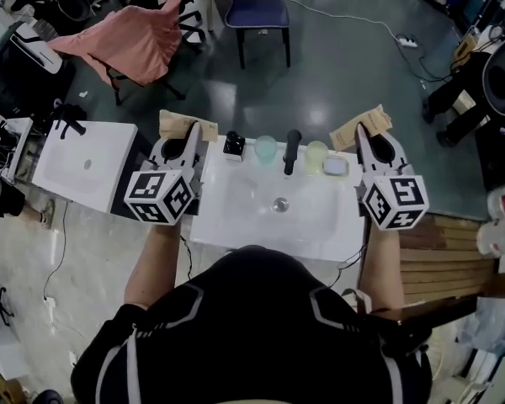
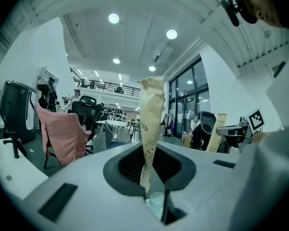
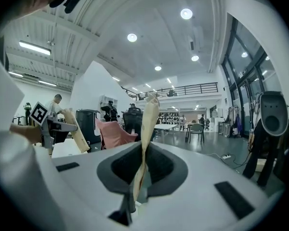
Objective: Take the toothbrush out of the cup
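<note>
A person stands at a white sink [image 1: 236, 217] with a round metal drain [image 1: 279, 204] in the middle. The person holds one set of tongs in each hand.

The left gripper [image 1: 183, 124] is over the left edge of the sink. Its black and white marker cube [image 1: 160, 196] faces up. In the left gripper view, the left gripper [image 2: 151, 95] has its two tan fingers [image 2: 145, 158] pressed flat together. Nothing is between them.

The right gripper [image 1: 364, 127] is over the right edge of the sink, and its marker cube [image 1: 396, 202] faces up too. In the right gripper view, the right gripper [image 3: 149, 105] also has its tan fingers [image 3: 140, 172] closed on each other. It holds nothing.

At the back of the sink, between the two grippers, things stand in a row. From left to right there is a small black thing [image 1: 233, 146], a pale green see-through cup [image 1: 265, 149], a tall black tap [image 1: 292, 151], a pale yellow cup [image 1: 316, 155] and a little flat dish [image 1: 335, 167]. The green cup also peeks out low under the left fingers [image 2: 156, 202]. The toothbrush is too small to make out, so it is not clear which cup it is in. Neither gripper touches a cup.

Past the sink, a pink cloth [image 1: 130, 40] hangs over a chair, and a blue chair [image 1: 257, 13] stands near it.
</note>
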Demonstrator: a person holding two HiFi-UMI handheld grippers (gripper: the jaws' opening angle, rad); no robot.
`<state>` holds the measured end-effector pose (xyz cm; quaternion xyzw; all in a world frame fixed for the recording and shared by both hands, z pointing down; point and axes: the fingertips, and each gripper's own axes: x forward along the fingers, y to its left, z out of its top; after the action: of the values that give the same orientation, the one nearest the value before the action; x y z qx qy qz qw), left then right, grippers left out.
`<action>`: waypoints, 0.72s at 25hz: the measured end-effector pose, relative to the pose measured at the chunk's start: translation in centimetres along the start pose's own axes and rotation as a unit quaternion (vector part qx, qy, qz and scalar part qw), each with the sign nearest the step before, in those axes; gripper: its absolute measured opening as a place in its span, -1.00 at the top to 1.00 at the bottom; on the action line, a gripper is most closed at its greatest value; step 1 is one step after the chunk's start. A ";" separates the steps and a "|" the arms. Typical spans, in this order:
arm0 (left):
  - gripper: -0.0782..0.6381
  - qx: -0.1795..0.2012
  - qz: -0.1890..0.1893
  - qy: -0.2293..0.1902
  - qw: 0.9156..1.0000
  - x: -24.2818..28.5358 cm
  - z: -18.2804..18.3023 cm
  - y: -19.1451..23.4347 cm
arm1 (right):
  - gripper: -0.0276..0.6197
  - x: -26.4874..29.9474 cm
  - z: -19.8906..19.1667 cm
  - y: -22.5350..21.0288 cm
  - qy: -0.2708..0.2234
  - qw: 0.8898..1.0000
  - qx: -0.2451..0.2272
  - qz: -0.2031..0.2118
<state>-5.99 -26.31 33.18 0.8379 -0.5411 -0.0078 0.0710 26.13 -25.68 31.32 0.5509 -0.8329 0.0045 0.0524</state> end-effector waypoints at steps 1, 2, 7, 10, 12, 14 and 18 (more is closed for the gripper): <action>0.67 -0.001 -0.001 -0.002 1.000 0.0 0.1 0.0 | 0.83 0.1 0.1 0.0 0.000 1.000 0.000 0.000; 0.67 -0.002 -0.001 -0.005 1.000 0.0 0.3 0.0 | 0.83 0.3 0.2 0.0 0.000 1.000 0.000 0.000; 0.67 -0.012 0.001 -0.012 1.000 -0.1 0.6 0.3 | 0.82 0.7 0.2 0.0 0.003 1.000 0.002 0.003; 0.68 -0.004 0.004 -0.019 1.000 -0.2 1.1 0.4 | 0.82 0.7 0.4 0.1 0.001 1.000 0.000 0.006; 0.68 -0.005 0.005 -0.019 1.000 -0.2 1.1 0.3 | 0.82 0.7 0.4 0.1 0.003 1.000 -0.001 0.006; 0.68 -0.005 0.005 -0.016 1.000 -0.2 0.9 0.2 | 0.82 0.8 0.3 0.2 0.006 1.000 0.000 0.006; 0.68 -0.006 0.005 -0.015 1.000 -0.2 0.8 0.0 | 0.82 0.8 0.2 0.1 0.011 1.000 0.000 0.003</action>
<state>-6.10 -26.23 32.40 0.8346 -0.5461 -0.0234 0.0680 25.68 -26.39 31.21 0.5484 -0.8339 0.0105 0.0616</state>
